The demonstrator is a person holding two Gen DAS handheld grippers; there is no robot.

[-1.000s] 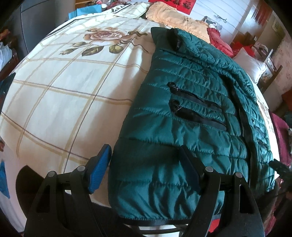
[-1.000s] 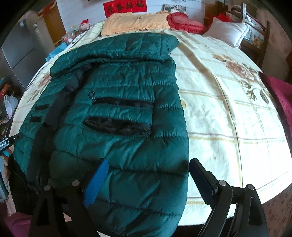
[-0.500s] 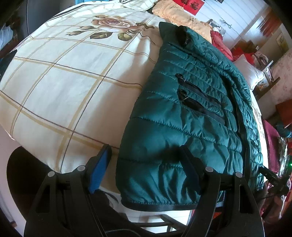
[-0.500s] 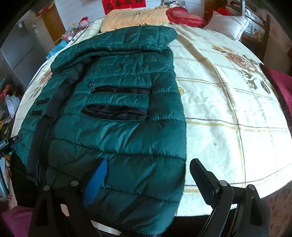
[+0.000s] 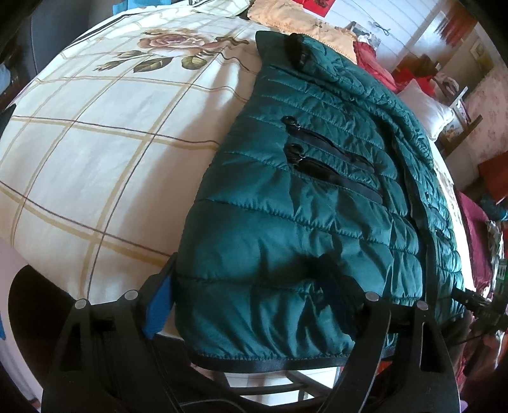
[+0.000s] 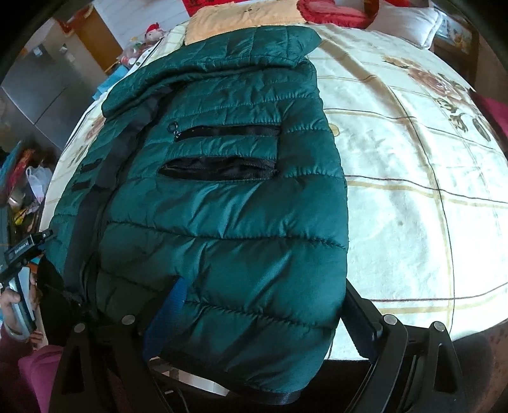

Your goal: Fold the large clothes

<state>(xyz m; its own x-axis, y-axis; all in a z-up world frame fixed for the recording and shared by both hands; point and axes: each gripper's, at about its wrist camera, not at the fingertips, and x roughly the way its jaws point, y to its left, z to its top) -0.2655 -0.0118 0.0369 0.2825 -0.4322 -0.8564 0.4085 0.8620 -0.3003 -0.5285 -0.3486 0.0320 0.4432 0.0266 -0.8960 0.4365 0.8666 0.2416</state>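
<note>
A dark green quilted jacket [image 5: 301, 222] [image 6: 222, 206] lies flat on the cream checked bed sheet [image 5: 95, 143] [image 6: 412, 190], its hem hanging over the near bed edge. My left gripper [image 5: 247, 295] straddles the hem's left corner. Its jaws are opening with the jacket between them; the blue pad [image 5: 158, 305] sits at the jacket's side edge and the other finger [image 5: 336, 292] rests on the fabric. My right gripper [image 6: 263, 314] straddles the right corner, open, with its blue pad [image 6: 171, 314] on the fabric and the dark finger [image 6: 358, 321] beside the edge.
A peach blanket [image 6: 241, 16], a red cushion [image 6: 333, 11] and a white pillow [image 5: 425, 108] lie at the head of the bed. A hand holds the other gripper's body [image 6: 22, 251] at the left. A grey cabinet [image 6: 38, 89] and bags stand beside the bed.
Both grippers have come closer to the hem, and the jacket's corners now fill the gaps between their fingers. The left jaws stand a little wider.
</note>
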